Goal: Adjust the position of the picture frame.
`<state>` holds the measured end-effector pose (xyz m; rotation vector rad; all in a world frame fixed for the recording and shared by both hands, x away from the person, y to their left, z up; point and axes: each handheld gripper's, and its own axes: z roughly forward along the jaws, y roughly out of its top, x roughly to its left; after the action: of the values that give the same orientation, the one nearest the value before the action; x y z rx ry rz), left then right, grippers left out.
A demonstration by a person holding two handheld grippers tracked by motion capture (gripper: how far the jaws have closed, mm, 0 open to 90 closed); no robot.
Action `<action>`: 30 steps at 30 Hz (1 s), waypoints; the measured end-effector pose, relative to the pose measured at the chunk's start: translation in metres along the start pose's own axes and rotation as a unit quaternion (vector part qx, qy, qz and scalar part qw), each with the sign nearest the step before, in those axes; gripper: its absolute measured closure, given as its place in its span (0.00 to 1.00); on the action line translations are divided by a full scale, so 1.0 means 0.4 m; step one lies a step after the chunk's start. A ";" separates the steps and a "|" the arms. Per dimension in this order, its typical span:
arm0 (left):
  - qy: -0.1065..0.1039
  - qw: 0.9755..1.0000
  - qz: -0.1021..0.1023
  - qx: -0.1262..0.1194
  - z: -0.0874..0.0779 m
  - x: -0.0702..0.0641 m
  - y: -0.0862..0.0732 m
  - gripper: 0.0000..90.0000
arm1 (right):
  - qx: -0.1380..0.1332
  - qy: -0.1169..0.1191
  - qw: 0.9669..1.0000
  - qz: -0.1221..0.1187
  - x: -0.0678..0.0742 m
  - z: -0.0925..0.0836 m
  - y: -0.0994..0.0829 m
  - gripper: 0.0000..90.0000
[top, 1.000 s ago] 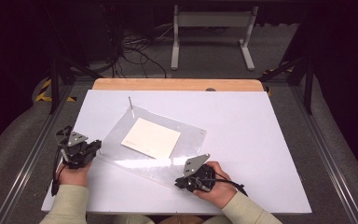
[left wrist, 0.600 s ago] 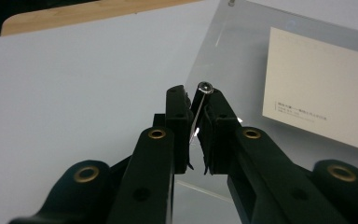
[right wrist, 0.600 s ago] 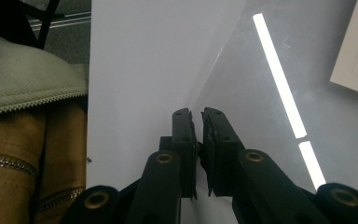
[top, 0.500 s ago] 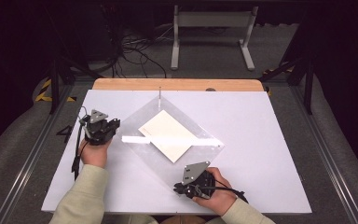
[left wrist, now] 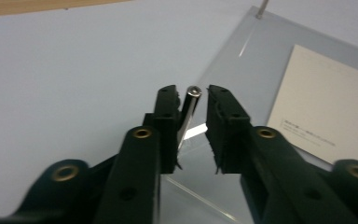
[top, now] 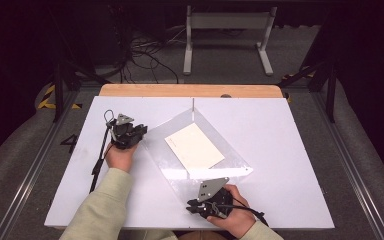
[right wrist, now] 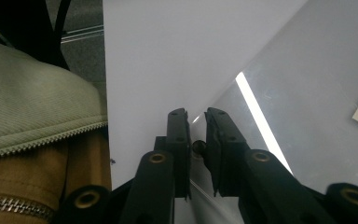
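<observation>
Evidently, the clear acrylic panel (top: 200,150) lies skewed on the table (top: 290,150); both grippers' jaws have just been opening, left gripper (left wrist: 191,105) and right gripper (right wrist: 196,128) each loosely bracketing a corner standoff post (left wrist: 189,109).

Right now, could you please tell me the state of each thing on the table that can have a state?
Left gripper: jaws just opening, metal post between them, gap on one side.
Right gripper: jaws just opening, a small peg between them.
Clear acrylic sheet: lying flat, turned diagonally.
Cream card: flat at the sheet.
Far post: upright.
</observation>
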<state>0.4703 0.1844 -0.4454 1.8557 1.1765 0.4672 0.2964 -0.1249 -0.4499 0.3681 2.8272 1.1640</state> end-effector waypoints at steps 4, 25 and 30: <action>-0.002 1.000 0.005 0.005 -0.035 -0.005 -0.001 0.66 | -0.015 -0.006 1.000 0.007 -0.012 -0.021 -0.001 0.80; -0.156 0.981 0.111 0.027 -0.180 -0.172 -0.083 0.60 | -0.017 -0.193 0.964 0.182 -0.270 -0.269 -0.175 0.78; -0.153 0.983 0.092 0.037 -0.182 -0.153 -0.097 0.61 | 0.001 -0.196 0.960 0.198 -0.283 -0.275 -0.200 0.80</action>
<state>0.3697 0.1723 -0.4291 2.0248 0.8319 0.2300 0.3744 -0.2827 -0.4315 1.0731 2.4681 0.9980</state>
